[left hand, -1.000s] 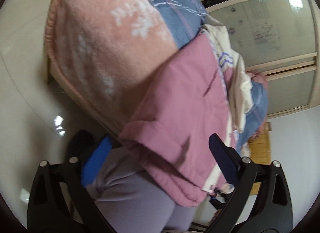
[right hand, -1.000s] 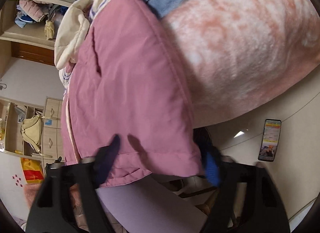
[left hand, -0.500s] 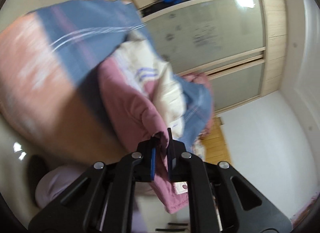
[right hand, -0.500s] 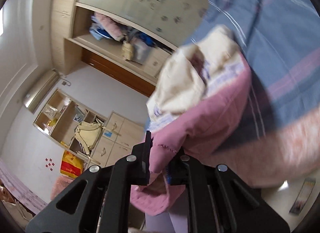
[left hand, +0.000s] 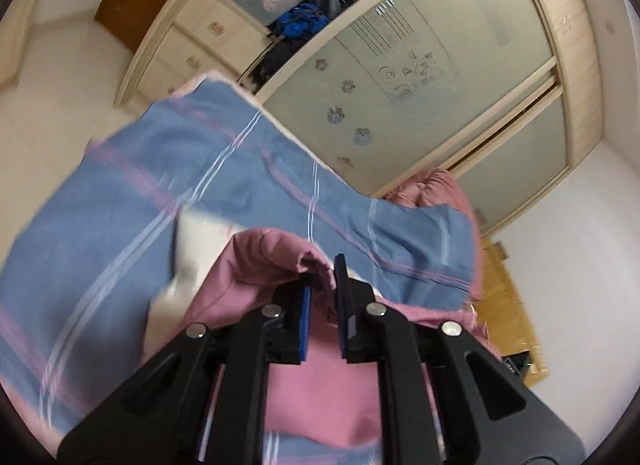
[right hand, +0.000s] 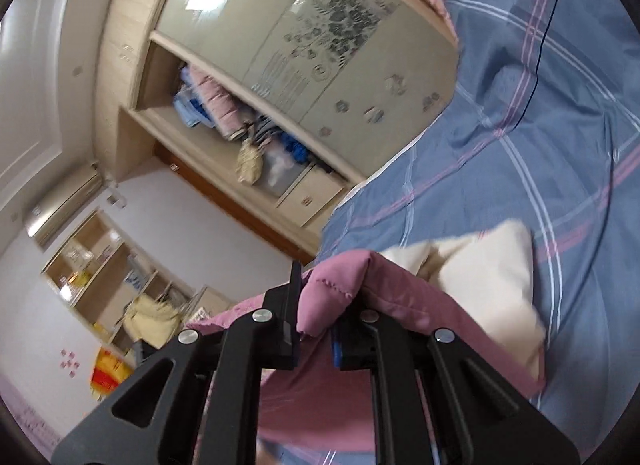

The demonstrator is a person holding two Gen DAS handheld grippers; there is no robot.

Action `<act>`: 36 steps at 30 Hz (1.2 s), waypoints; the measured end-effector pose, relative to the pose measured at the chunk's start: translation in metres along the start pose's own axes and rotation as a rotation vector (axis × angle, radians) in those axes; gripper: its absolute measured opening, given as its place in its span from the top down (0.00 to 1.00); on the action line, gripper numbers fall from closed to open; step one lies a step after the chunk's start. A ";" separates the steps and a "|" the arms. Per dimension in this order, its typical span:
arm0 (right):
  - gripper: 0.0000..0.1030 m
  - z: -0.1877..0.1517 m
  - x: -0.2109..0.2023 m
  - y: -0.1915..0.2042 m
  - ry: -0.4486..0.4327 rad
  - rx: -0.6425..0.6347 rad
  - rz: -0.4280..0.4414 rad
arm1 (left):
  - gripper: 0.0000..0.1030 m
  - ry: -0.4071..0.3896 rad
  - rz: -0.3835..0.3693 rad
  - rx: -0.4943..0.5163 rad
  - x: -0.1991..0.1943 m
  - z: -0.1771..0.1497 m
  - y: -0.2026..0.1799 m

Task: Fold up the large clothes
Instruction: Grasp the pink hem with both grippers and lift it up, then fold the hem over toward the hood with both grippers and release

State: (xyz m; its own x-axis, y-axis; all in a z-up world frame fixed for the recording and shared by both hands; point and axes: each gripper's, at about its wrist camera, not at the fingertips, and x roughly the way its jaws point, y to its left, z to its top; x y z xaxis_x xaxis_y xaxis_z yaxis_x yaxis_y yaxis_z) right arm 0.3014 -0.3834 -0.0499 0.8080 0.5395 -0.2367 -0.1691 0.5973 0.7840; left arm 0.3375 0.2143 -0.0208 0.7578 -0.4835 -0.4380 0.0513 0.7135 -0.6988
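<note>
Pink garment (left hand: 320, 377) hem in both closed grippers

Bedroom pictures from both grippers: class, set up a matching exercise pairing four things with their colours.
Things:
1. garment in the left gripper
2. bedsheet
3. pillow
4. wardrobe door

Colours:
A. cream
B. frosted grey-green
C. pink
D. blue with pink and white stripes

Pairs: 1-C, 2-D, 3-A, 4-B
</note>
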 end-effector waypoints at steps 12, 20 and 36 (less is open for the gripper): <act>0.84 0.012 0.156 -0.176 0.161 0.248 -0.249 | 0.86 0.193 0.262 -0.016 0.250 0.025 0.077; 0.01 0.045 0.091 -0.157 -0.018 0.176 -0.234 | 0.08 -0.189 0.267 0.073 0.129 0.050 0.063; 0.70 -0.118 0.234 0.047 0.362 -0.803 -0.524 | 0.60 0.223 0.400 0.686 0.215 -0.145 -0.094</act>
State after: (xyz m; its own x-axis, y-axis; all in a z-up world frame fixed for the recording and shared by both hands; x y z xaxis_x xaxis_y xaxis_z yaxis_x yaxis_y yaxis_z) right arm 0.4162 -0.1587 -0.1359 0.6925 0.1634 -0.7027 -0.2789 0.9589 -0.0518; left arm 0.4013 -0.0303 -0.1317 0.6596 -0.1648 -0.7333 0.2455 0.9694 0.0029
